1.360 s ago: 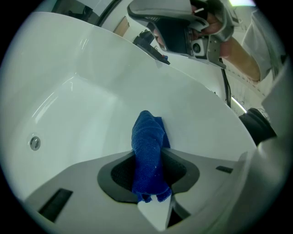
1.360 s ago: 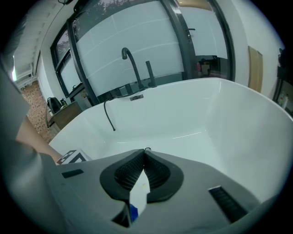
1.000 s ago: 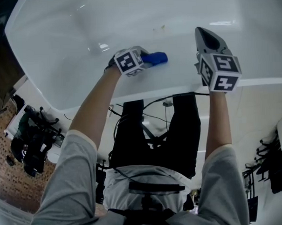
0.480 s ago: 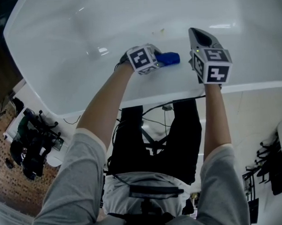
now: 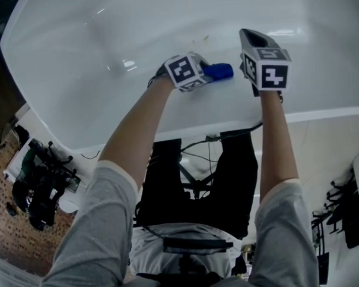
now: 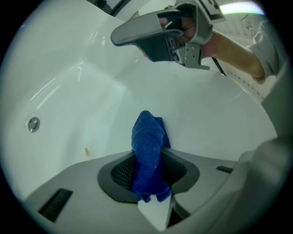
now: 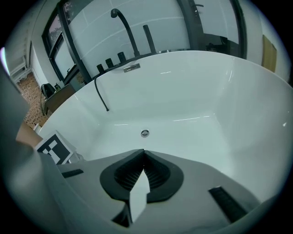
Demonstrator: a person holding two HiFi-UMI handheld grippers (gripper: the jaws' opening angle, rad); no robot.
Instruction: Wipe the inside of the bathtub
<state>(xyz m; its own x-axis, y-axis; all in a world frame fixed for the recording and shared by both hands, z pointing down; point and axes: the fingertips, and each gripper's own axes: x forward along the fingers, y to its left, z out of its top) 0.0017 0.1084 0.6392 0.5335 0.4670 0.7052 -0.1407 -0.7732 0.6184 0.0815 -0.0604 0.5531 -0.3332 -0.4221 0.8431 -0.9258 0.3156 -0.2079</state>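
While my left hand-held gripper (image 6: 147,176) clamps the blue cloth (image 6: 147,146) against the bathtub (image 6: 68,91) wall just ahead, I'm wiping; right hand-held gripper (image 7: 143,160) hovers beside, closed, empty. Next: sweep toward the yellowish stain (image 6: 86,151).

Bathtub (image 5: 75,67) interior open ahead, leftward; right hand-held gripper (image 5: 250,36) near left hand-held gripper (image 5: 206,73), narrowing rightward room.

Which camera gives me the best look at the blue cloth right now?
The left gripper view: the blue cloth fills the centre, pinched in the left tongs. The head view shows only its end past the marker cube. The right gripper view misses it.
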